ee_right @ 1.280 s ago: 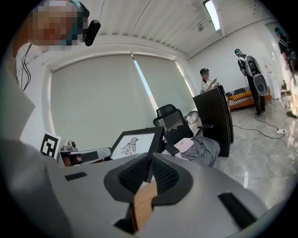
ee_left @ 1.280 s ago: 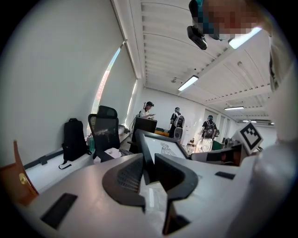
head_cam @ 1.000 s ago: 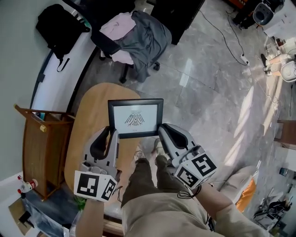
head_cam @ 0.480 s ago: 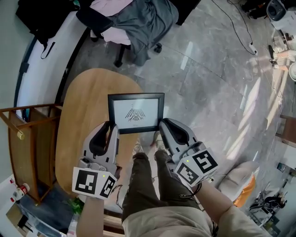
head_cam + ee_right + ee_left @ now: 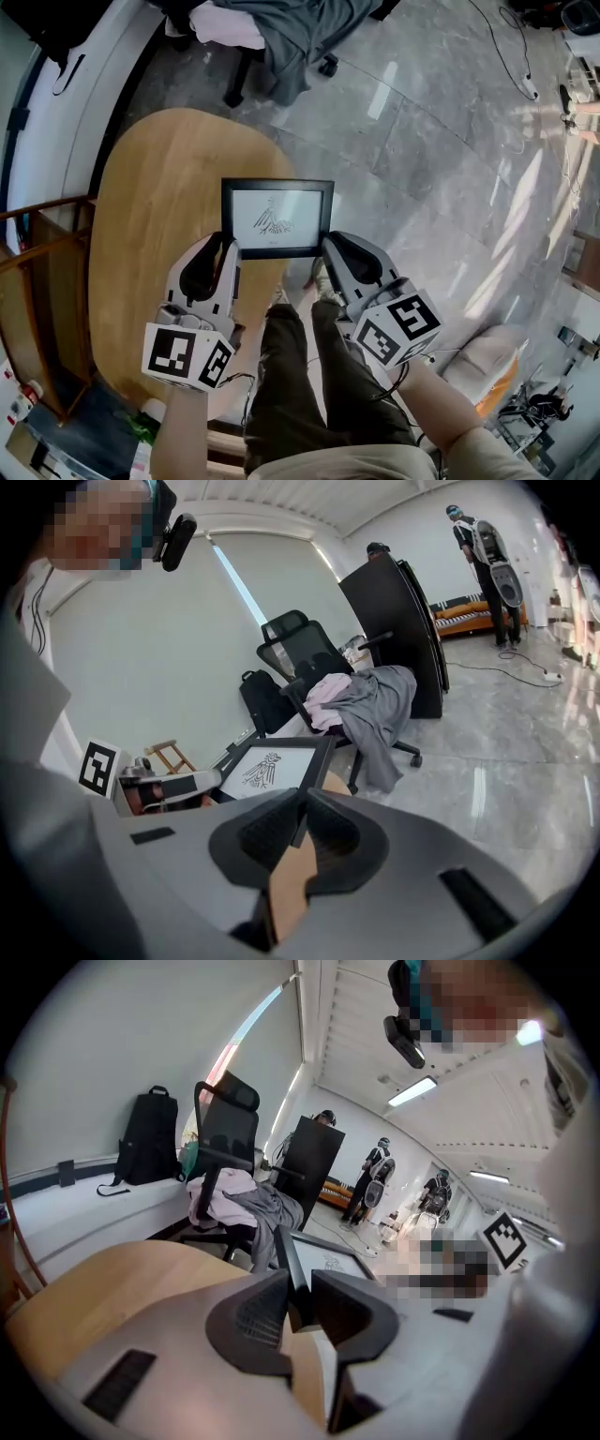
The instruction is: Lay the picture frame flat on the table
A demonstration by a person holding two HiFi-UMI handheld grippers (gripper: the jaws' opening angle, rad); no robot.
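Note:
A black picture frame (image 5: 277,217) with a white print of a bird-like drawing is held face up over the right edge of the oval wooden table (image 5: 150,234), its right part over the floor. My left gripper (image 5: 228,246) is shut on the frame's near left corner (image 5: 292,1283). My right gripper (image 5: 327,246) is shut on its near right corner (image 5: 302,819). In the right gripper view the frame (image 5: 272,766) tilts away from the jaws, with the left gripper (image 5: 173,787) at its far side.
An office chair draped with grey and pink clothes (image 5: 272,33) stands beyond the table. A wooden stand (image 5: 42,281) sits at the table's left. The marble floor (image 5: 441,187) lies to the right. People (image 5: 483,564) stand far off beside a dark panel (image 5: 398,635).
The frame, held by both grippers, has come lower and closer to the table top over the last second. The head view has shifted so the table sits higher and larger.

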